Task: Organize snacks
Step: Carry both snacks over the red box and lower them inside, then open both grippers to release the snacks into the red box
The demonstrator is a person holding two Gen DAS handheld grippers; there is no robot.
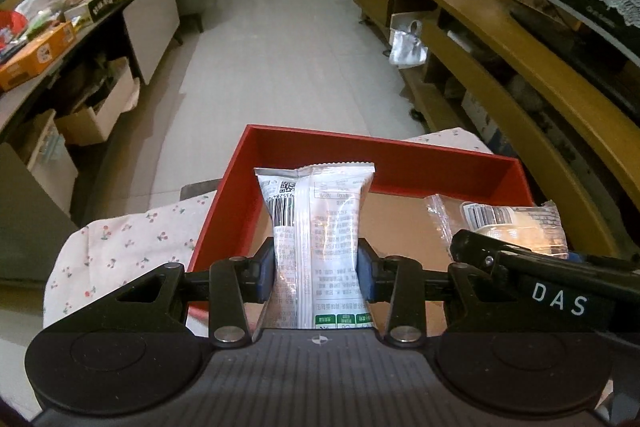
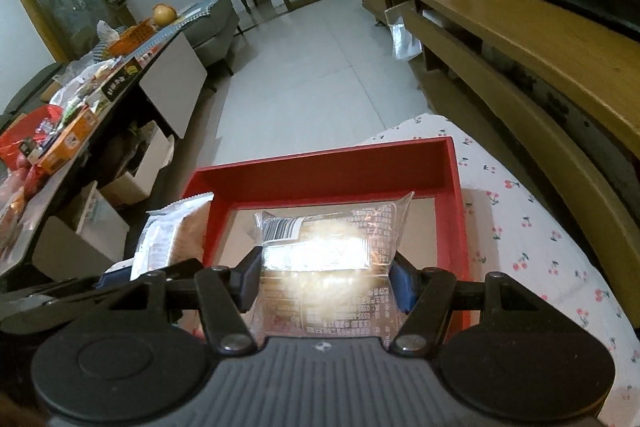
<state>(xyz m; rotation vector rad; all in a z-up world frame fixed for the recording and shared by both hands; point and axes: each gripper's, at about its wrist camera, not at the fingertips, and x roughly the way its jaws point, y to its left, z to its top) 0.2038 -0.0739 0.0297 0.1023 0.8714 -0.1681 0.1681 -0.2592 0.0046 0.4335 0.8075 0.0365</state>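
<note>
**Mia:** Which way does the white snack pack (image 1: 320, 239) point?

**Ben:** Its long side runs straight out ahead, along the fingers. The crimped end with the barcode is farthest from the left gripper (image 1: 317, 273). The two blue pads (image 1: 365, 273) squeeze it at its middle.

**Mia:** And the clear snack pack (image 2: 334, 259)?

**Ben:** That one lies flatter and wider. It sticks forward past the fingertips too, barcode end first. The right gripper (image 2: 326, 281) pinches it from both sides.

**Mia:** How many packs are there?

**Ben:** Two. One in each gripper.

**Mia:** Where are they?

**Ben:** Both hang over the red box (image 2: 456, 211). There is one box. Its brown floor shows under the packs, and its far wall is beyond the fingertips.

**Mia:** What is under the box?

**Ben:** One white cloth with little cherries (image 2: 528, 239). It spreads out to both sides of the fingers.
</note>
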